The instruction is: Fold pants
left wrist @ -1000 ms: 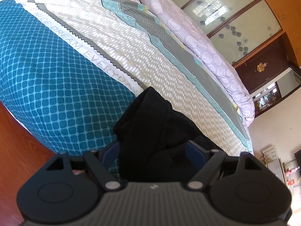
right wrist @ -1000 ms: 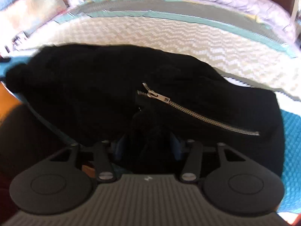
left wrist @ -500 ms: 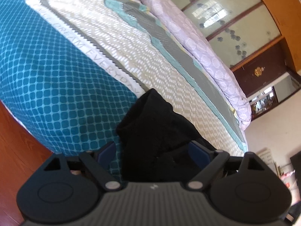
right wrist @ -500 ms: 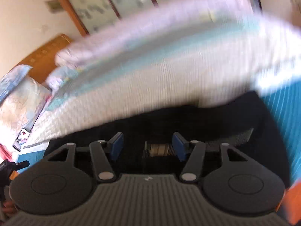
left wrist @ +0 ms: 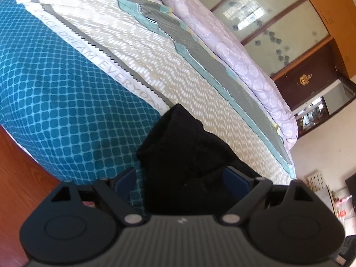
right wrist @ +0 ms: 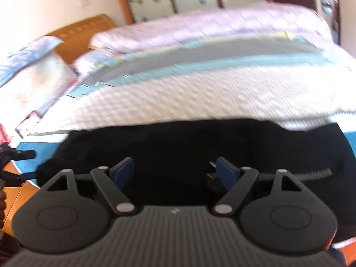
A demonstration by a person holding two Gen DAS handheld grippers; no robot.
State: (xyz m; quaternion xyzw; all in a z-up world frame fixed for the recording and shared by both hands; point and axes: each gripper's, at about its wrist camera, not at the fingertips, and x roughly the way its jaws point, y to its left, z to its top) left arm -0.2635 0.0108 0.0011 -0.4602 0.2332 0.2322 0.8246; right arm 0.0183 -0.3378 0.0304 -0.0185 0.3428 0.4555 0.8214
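Observation:
The black pants (right wrist: 200, 142) lie across the near edge of the bed, with a silver zipper (right wrist: 316, 173) at the right in the right wrist view. My right gripper (right wrist: 175, 169) is open just above the pants, holding nothing. In the left wrist view a bunched end of the pants (left wrist: 184, 153) sits between the wide-apart blue pads of my left gripper (left wrist: 180, 178), which is open. Whether the pads touch the cloth is hidden.
The bed (left wrist: 66, 102) has a teal patterned cover with a white and grey middle. A lilac quilt (left wrist: 233, 44) lies folded along the far side. Pillows (right wrist: 33, 71) and a wooden headboard (right wrist: 84, 31) are at the left. Wood floor (left wrist: 20, 178) is beside the bed.
My right gripper let go of the pants, opened wide and lifted, tilting up toward the far wall. My left gripper's jaws opened a little wider around the bunched end.

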